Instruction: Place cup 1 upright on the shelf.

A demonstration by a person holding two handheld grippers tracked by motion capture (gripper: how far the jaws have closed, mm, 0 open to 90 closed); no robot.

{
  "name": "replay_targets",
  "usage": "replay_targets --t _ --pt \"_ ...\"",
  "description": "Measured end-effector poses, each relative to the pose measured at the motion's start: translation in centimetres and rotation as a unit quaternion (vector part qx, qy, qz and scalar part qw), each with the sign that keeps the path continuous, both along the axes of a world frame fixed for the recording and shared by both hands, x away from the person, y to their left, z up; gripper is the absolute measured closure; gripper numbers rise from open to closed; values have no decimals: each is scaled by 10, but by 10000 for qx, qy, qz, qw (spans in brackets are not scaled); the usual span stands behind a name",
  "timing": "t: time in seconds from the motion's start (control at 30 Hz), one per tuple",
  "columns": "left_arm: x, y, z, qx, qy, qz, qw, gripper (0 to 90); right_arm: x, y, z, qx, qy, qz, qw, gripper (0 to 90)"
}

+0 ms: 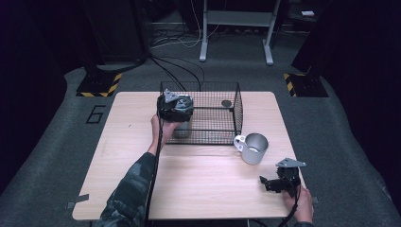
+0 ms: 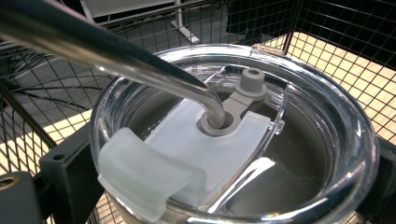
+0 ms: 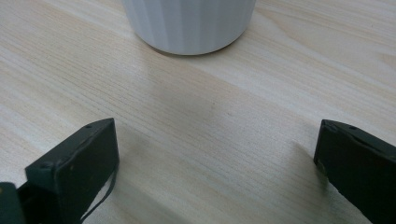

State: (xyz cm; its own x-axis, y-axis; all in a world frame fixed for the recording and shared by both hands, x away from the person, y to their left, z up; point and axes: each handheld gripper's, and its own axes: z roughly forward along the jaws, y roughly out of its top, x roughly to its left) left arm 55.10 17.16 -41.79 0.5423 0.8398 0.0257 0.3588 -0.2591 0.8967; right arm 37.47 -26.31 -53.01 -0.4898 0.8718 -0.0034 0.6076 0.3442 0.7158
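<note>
High view is looking forward and down over the whole desk (image 1: 198, 184) from above. Left gripper view is sitting right over a clear lid (image 2: 233, 140) inside the wire basket (image 1: 208, 111). Right gripper view is skimming low along the desk, facing the mug (image 3: 189, 23) close ahead; the high view is sharing both spots.

Tumbler (image 2: 233, 154) body hidden under lid (image 2: 261, 93)

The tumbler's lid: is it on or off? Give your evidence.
On. The clear lid caps the tumbler, with a metal straw passing through its grommet.

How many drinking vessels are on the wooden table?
2: a silver metal mug with a white handle beside the black wire basket, and a lidded tumbler with a metal straw at the basket's left wall.
</note>
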Motion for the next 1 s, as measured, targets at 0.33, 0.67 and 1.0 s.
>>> replay_targets --t 0.33,0.67,1.0 --pt "-8 4 -1 90 27 39 9999 37 0 0 0 1 0 2 10000 0" --pt "-14 2 6 164 -100 67 9998 25 0 0 0 1 0 3 10000 0" --pt "-24 10 31 116 -358 52 9993 0 0 0 0 2 0 1 10000 0"
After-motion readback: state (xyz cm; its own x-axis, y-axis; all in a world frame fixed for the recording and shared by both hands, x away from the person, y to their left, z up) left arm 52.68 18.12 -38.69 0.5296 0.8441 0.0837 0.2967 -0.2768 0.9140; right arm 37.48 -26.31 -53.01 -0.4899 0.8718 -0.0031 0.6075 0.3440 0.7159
